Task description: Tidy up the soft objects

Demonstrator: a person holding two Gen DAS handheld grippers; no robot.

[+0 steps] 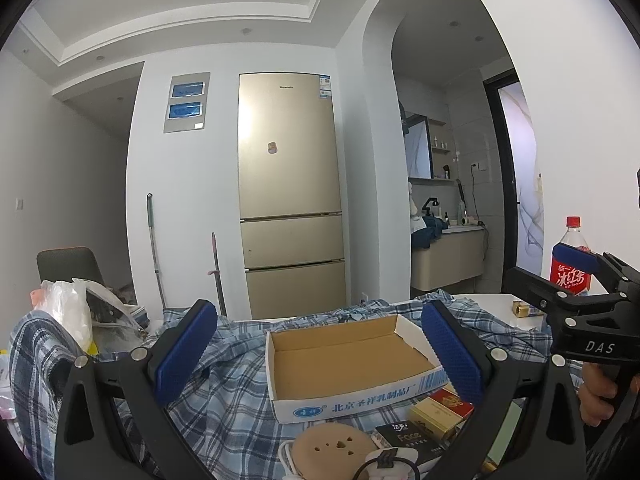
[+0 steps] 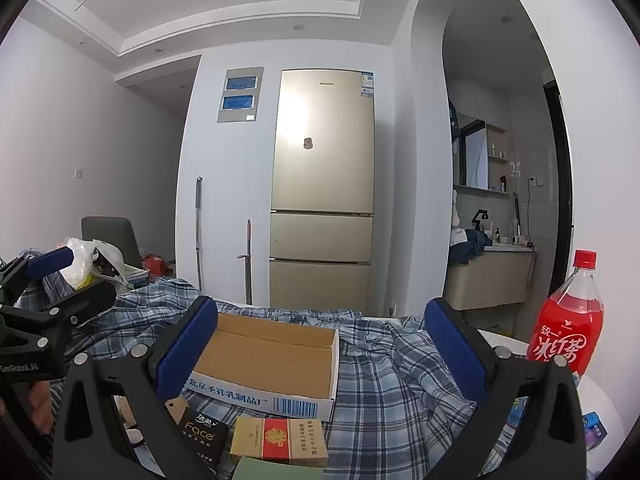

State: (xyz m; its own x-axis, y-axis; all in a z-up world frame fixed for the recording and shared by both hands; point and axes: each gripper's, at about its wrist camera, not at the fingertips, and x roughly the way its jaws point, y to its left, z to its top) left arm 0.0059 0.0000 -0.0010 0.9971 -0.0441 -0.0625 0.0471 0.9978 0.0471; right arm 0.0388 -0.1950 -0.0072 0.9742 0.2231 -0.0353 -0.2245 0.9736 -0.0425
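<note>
The plaid shirt [image 1: 224, 412] sprawls rumpled across the surface [image 1: 494, 300], bunched in ridges at the back and running under nearly everything else. On top of it sits the open cardboard box [image 1: 348, 360], nothing inside. Beside the cloth, at the right edge, stands the red drink bottle [image 2: 568, 320]. Both sets of tongs hover level over the cloth: the left tongs [image 1: 320, 356] are spread wide with nothing between the pads, and the right tongs [image 2: 320, 356] are just as wide and bare. Down front, the gold cigarette pack [image 2: 280, 438] and the black Face box [image 2: 202, 438] lie on the fabric. That shirt looks light, limp and floppy, probably easiest to pinch at a raised fold, though its collar and sleeves are hard to pick out here.
</note>
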